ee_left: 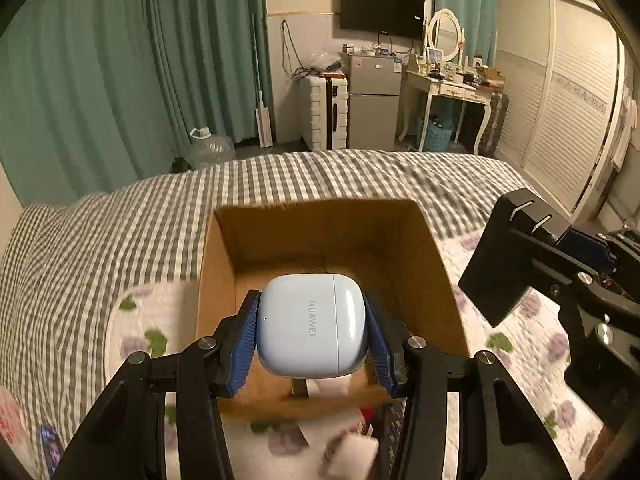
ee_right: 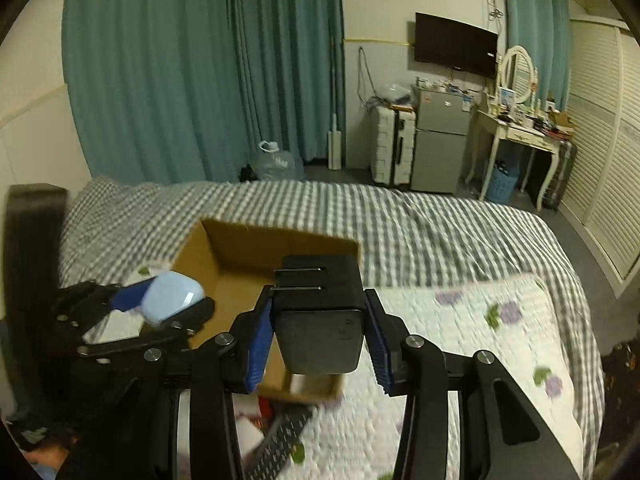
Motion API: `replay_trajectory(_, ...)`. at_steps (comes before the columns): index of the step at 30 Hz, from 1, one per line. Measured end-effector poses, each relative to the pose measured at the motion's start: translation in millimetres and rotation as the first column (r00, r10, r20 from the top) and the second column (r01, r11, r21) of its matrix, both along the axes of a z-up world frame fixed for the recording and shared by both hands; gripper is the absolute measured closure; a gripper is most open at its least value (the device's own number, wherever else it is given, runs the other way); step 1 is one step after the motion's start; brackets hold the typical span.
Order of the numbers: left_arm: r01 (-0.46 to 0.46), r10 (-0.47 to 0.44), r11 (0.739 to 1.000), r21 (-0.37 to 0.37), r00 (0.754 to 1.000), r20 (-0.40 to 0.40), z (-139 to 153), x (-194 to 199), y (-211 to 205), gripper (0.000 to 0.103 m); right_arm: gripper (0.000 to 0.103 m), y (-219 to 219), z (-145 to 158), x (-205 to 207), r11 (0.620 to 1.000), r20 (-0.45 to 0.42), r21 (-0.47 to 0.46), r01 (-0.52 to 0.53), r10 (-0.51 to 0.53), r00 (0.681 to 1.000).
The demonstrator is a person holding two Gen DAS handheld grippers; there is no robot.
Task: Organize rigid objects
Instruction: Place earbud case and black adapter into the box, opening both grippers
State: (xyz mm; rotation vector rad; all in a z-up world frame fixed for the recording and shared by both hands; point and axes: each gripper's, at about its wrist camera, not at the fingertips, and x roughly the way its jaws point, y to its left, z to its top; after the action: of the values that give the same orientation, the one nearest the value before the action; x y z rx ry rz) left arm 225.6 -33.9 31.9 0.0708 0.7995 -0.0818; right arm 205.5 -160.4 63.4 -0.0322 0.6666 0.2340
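Both wrist cameras looked forward along their own fingers, close above the cardboard box on the bed, facing the far wall with the television. The left view sat left of the right one; each caught the other gripper, sharing box, bed and wall

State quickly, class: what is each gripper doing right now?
Left gripper: shut on the earbud case.
Right gripper: shut on the black charger.

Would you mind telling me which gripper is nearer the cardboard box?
Left. The left gripper holds the earbud case over the cardboard box; the right gripper holds the black charger beside it.
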Motion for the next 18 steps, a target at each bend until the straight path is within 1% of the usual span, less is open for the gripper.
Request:
replay_trajectory(3, 0.001, -0.001, 1.0, 0.018, 1.0, -0.014, -13, 24, 0, 0.053, 0.062, 10, -6, 26, 1.0, -0.002, -0.014, -0.022, 0.022, 1.0)
replay_trajectory(7, -0.002, 0.003, 0.999, 0.046, 0.999, -0.036, -37, 48, 3, 0.053, 0.062, 19, -22, 55, 0.999, -0.015, -0.011, -0.036, 0.036, 0.999)
replay_trajectory(10, -0.004, 0.007, 0.998, 0.059, 0.998, -0.061, -55, 62, 5, 0.053, 0.062, 21, -41, 74, 0.999, -0.032, -0.008, -0.039, 0.039, 0.999)
replay_trajectory(14, 0.007, -0.003, 0.999, 0.053, 0.997, -0.076, -72, 67, 6, 0.053, 0.062, 19, -65, 92, 0.999, -0.061, 0.017, -0.038, 0.039, 0.997)
replay_trajectory(16, 0.008, -0.005, 0.999, 0.038, 0.998, -0.07, -71, 66, 6, 0.052, 0.062, 16, -73, 95, 0.999, -0.066, 0.021, -0.038, 0.039, 0.997)
replay_trajectory(18, 0.02, -0.019, 1.0, 0.008, 0.998, -0.062, -68, 62, 7, 0.05, 0.061, 14, -78, 96, 0.999, -0.082, 0.033, -0.037, 0.039, 0.996)
